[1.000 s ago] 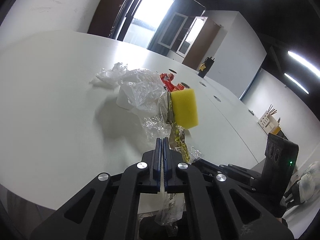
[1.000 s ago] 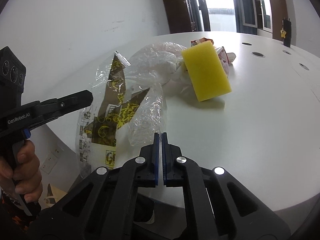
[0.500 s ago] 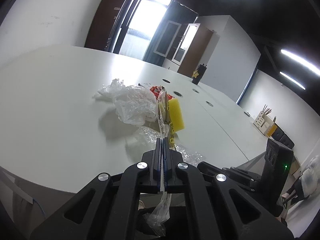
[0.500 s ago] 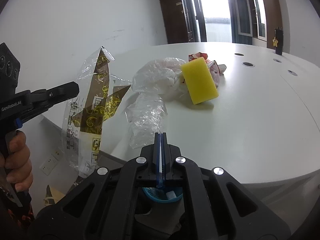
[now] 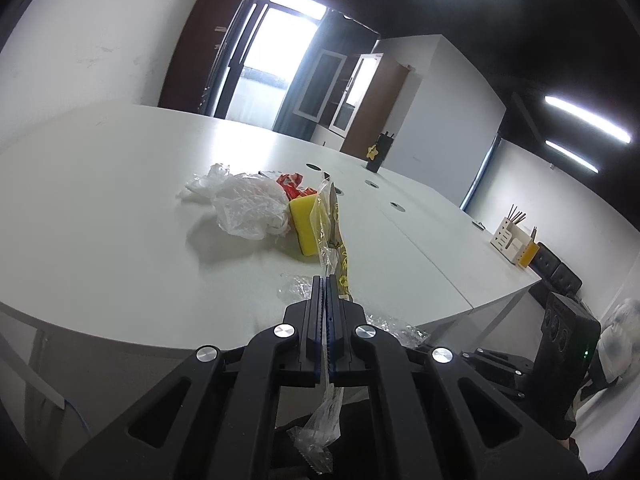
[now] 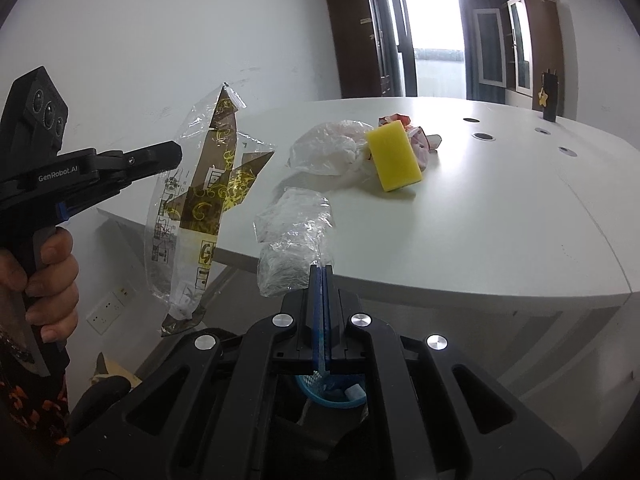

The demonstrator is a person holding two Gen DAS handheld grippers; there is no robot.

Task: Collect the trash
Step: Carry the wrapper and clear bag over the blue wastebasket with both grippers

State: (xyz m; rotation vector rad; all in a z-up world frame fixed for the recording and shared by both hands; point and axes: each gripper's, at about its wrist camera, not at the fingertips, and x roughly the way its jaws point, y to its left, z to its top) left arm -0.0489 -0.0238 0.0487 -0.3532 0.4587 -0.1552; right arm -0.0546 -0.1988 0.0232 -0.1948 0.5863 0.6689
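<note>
My left gripper [image 5: 325, 280] is shut on a clear wrapper with brown and gold print [image 5: 331, 224], seen edge-on here. From the right wrist view that wrapper [image 6: 200, 208] hangs in the air off the table's left edge, pinched by the left gripper [image 6: 176, 156]. My right gripper [image 6: 322, 270] is shut on a crumpled clear plastic film [image 6: 296, 232] that trails over the table's near edge. Further back on the white table [image 6: 500, 216] lie a yellow sponge [image 6: 394, 156], a whitish plastic bag [image 6: 328, 148] and a red wrapper [image 6: 426, 140].
A blue bin [image 6: 332, 396] with scraps shows below my right gripper's jaws. A hand [image 6: 48, 272] holds the left gripper's handle. A black holder with a yellow star [image 6: 548, 96] stands far back by round cable holes [image 6: 484, 136]. A wooden organiser [image 5: 512, 240] sits at the right.
Both grippers have pulled back and up from the table. The printed wrapper now hangs clear of the tabletop, the clear film has been dragged to the edge, and the blue bin has come into view.
</note>
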